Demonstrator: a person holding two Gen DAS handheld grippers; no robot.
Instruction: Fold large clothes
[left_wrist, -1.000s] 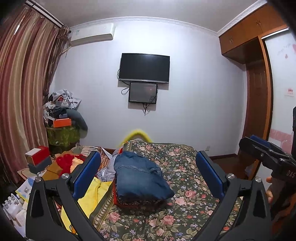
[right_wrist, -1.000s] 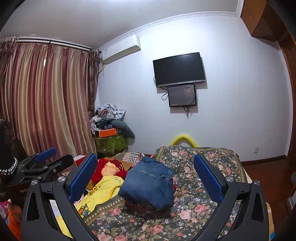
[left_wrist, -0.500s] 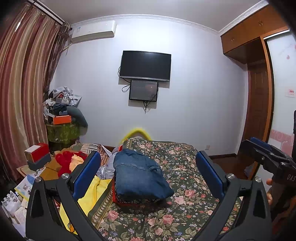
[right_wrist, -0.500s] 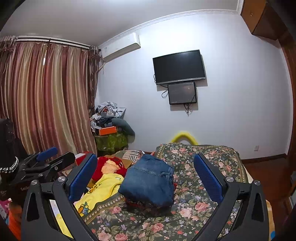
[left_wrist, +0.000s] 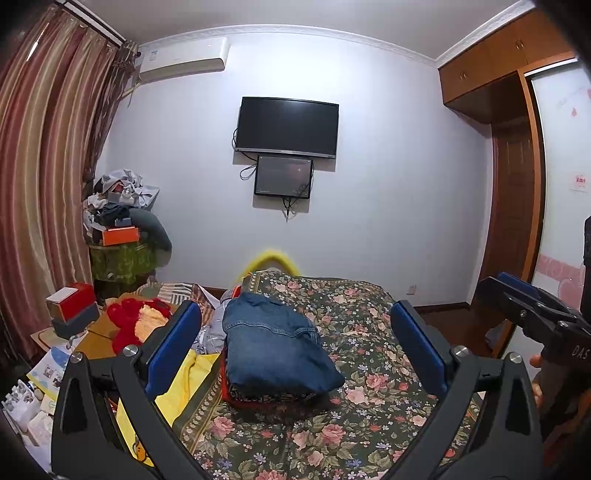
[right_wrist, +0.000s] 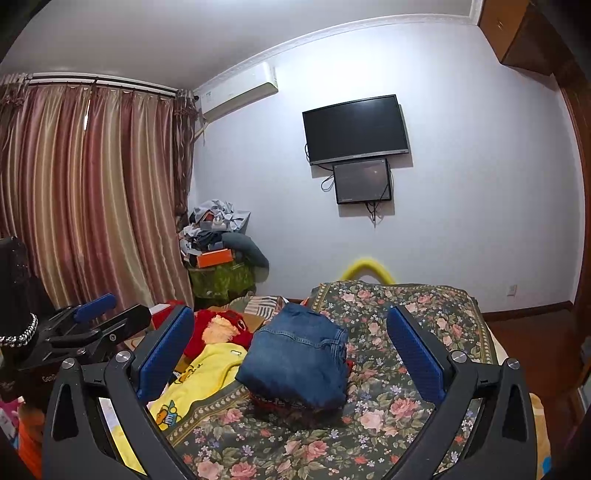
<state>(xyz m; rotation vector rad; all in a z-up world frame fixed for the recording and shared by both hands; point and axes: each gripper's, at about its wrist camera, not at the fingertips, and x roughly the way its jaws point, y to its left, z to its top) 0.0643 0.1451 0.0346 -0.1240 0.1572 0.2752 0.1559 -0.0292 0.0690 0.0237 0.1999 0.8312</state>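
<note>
While both grippers, left gripper (left_wrist: 295, 347) and right gripper (right_wrist: 290, 343), stay spread wide and empty, the folded blue denim garment (left_wrist: 275, 354) lies unmoved on the floral bedspread (left_wrist: 369, 398), seemingly atop something red.

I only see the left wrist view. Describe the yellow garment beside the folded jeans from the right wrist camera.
Observer: The yellow garment hangs off the floral bedspread's left edge and shows what looks like a keyboard print.
Operator: Report my left gripper from outside.
Observer: The left gripper hovers left of the bed and touches no cloth.
Operator: Now the right gripper.
Observer: The right gripper is wide open and empty, and its fingers frame the folded jeans.
</note>
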